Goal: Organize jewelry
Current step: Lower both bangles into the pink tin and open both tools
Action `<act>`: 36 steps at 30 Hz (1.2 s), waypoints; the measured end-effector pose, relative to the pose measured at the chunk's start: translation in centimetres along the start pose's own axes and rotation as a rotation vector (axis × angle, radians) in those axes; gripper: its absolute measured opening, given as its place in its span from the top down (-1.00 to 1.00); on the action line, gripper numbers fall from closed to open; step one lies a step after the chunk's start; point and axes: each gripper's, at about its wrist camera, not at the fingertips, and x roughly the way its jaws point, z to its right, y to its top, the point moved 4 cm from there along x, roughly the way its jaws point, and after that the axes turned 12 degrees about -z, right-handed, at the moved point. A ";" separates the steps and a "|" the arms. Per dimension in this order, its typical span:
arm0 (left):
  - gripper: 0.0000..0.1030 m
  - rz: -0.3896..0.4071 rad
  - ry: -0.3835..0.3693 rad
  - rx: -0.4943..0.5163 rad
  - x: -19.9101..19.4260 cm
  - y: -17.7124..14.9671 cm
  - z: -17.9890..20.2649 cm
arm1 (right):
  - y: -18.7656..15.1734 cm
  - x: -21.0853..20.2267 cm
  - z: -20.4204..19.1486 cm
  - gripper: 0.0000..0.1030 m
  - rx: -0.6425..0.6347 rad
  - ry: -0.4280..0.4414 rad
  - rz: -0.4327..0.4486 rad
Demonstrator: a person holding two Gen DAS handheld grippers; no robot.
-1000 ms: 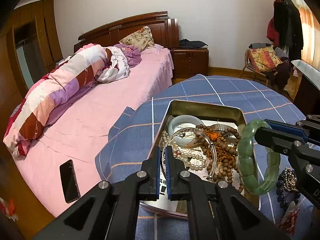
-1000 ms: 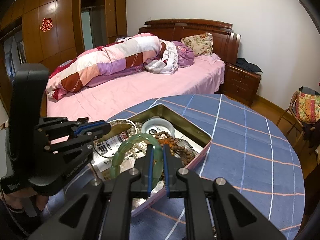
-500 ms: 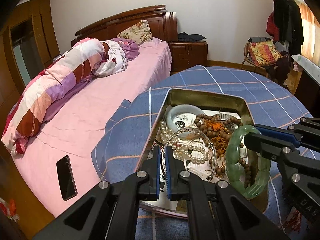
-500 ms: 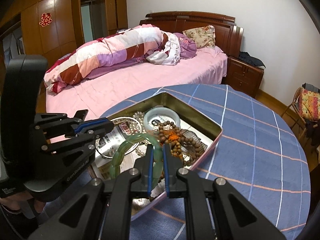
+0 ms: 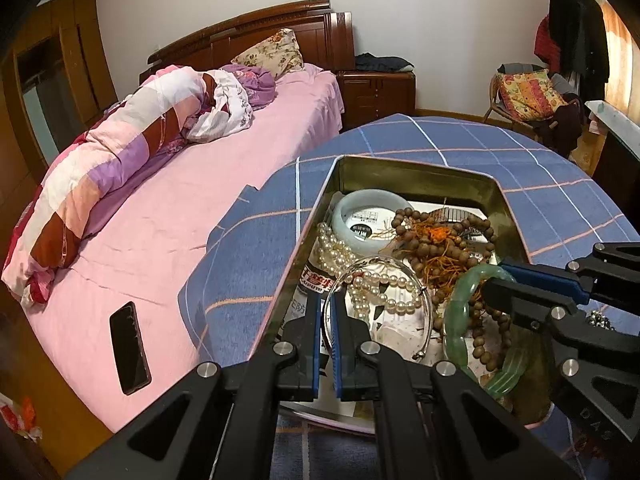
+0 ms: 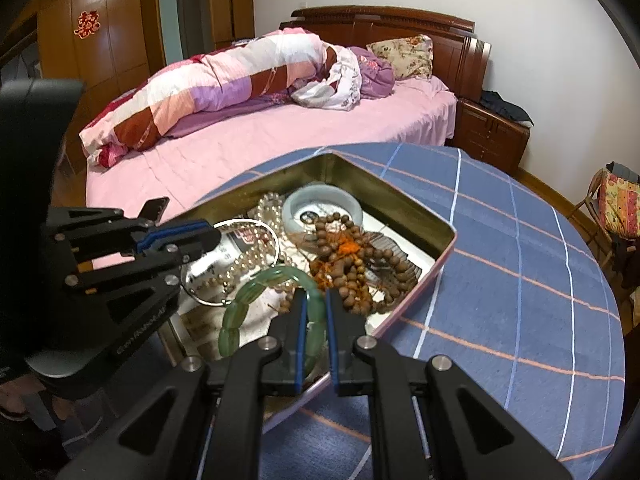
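Both grippers over metal tin (image 5: 416,178). Right gripper (image 6: 316,312) clamped on green jade bracelet (image 6: 240,308), low inside tin, not released. Left gripper (image 5: 328,312) pinching thin silver bangle (image 5: 428,312). Pearls (image 5: 336,252), wooden beads (image 5: 452,240), pale bangle (image 5: 352,208) lie in tin. Dark beads (image 5: 598,320) wait outside on tablecloth.

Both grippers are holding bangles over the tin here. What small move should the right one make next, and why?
Probably lower a little further, then open. The right gripper is shut on the green segmented jade bangle, which hangs inside the open gold metal tin just above the brown wooden bead strand, so releasing there should lay it in the tin.
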 end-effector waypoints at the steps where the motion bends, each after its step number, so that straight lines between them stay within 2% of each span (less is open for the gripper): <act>1: 0.93 -0.002 0.000 0.001 0.1 -0.1 0.0 | 0.0 0.1 0.0 0.77 0.000 -0.001 -0.004; 25: 0.86 -0.009 0.015 -0.011 0.1 -0.5 -0.4 | -0.4 0.7 -0.4 0.70 -0.002 0.006 -0.013; 28: 0.85 -0.011 0.008 -0.017 0.0 -0.5 -0.4 | -0.5 0.7 -0.6 0.53 -0.005 0.022 -0.009; 30: 0.84 -0.011 0.006 -0.020 0.0 -0.5 -0.4 | -0.6 0.6 -0.8 0.29 -0.008 0.022 0.000; 34: 0.80 -0.011 0.004 -0.021 -0.1 -0.5 -0.4 | -0.4 0.4 -0.9 0.23 -0.005 0.023 0.006; 36: 0.66 -0.008 0.004 -0.020 -0.1 -0.5 -0.4 | -0.4 0.3 -0.9 0.16 -0.001 0.025 0.011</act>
